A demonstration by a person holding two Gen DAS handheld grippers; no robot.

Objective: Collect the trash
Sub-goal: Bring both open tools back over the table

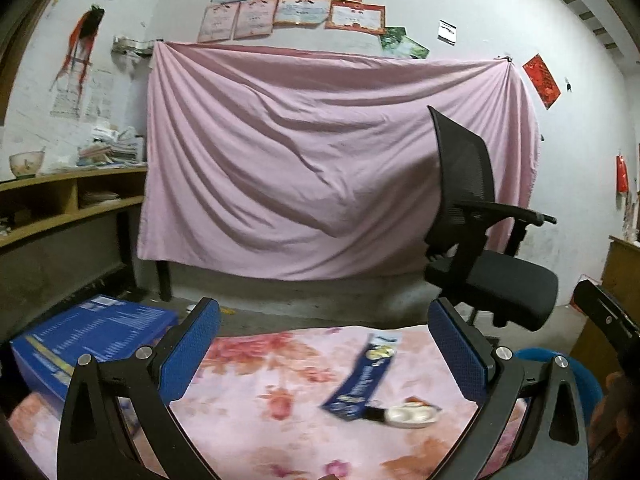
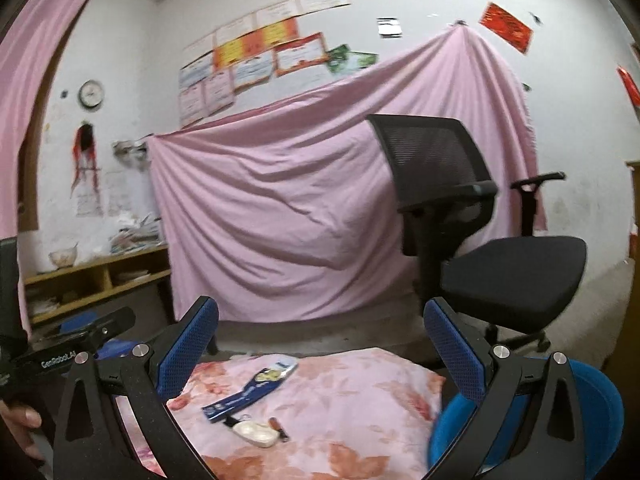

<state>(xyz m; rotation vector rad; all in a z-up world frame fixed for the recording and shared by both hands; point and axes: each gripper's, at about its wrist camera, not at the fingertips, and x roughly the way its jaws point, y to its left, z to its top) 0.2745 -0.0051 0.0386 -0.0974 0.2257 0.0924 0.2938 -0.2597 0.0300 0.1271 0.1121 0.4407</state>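
Blue pads line both pairs of fingers, and I see each pair spread wide with nothing between them. From my left gripper [image 1: 324, 344] I look across a floral cloth [image 1: 256, 408] that covers the surface below. At far left a blue box [image 1: 92, 336] sits beside that cloth, under a wooden shelf [image 1: 72, 196]; this box is clear only in the left view. Moving right, a long blue wrapper [image 1: 360, 376] lies flat on the cloth, right of centre, its near end touching or just beside a small white case [image 1: 410, 416]. Both are blurred here. Behind them hangs a pink sheet [image 1: 320, 160], and a black chair [image 1: 488, 264] stands to its right. At the far right edge I catch part of my other gripper's black body.

From my right gripper [image 2: 320, 344] the wrapper [image 2: 252, 390] sits left of centre on the cloth [image 2: 340, 400], and the case [image 2: 256, 432] shows sharper, with a small dark item just right of it that I cannot identify. At far left this view shows my left hand [image 2: 20, 428] on the other gripper's handle, which the left view hides. The sheet [image 2: 300, 200] and chair [image 2: 500, 248] follow, then a blue bin [image 2: 600, 404] at lower right, just beside the cloth's edge and far plainer here than in the left view. Neither gripper touches the wrapper.
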